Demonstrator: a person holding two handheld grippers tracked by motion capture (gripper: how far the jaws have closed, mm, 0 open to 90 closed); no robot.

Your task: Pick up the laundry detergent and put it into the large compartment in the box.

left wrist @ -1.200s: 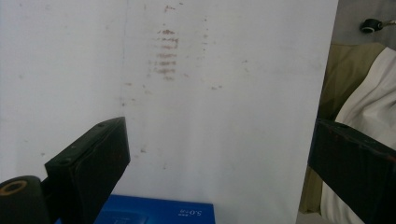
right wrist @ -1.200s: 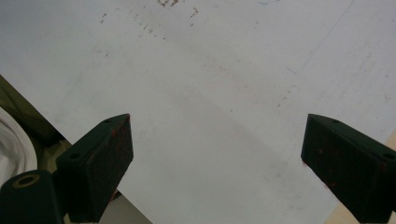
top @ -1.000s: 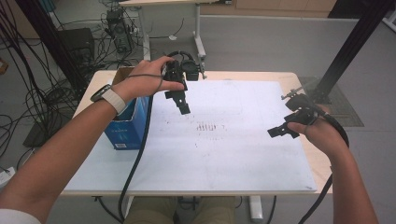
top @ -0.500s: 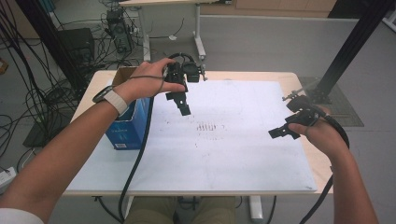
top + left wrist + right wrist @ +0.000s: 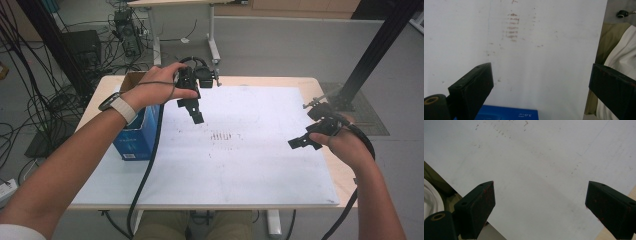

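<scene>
Left gripper [image 5: 196, 116]: jaws spread wide, nothing between them, held in the air over the far left part of the white board [image 5: 260, 165], just beside the blue box [image 5: 136, 134]; in the left gripper view the box's blue edge [image 5: 506, 114] lies close under the jaws. Right gripper [image 5: 302, 143]: jaws likewise wide apart and empty, held low over the board's right edge, well apart from the left one; the right gripper view looks past its jaws onto bare board [image 5: 544, 170]. Step in hand, by judgement: the approach, with nothing yet gripped and the box the nearest thing to either tool. Next move, by judgement: bring the left gripper down and leftward to the box's open top or near wall, with jaws lined up to its rim. Container: one blue box, cardboard-lined, standing upright at the board's left edge, top open; contents cannot be told, the left hand [image 5: 157, 90] and wrist covering most of the opening. Board surface: a patch of brown smudges [image 5: 222, 136] near the middle, otherwise bare. Support: wooden table [image 5: 260, 80] beneath the board.
</scene>
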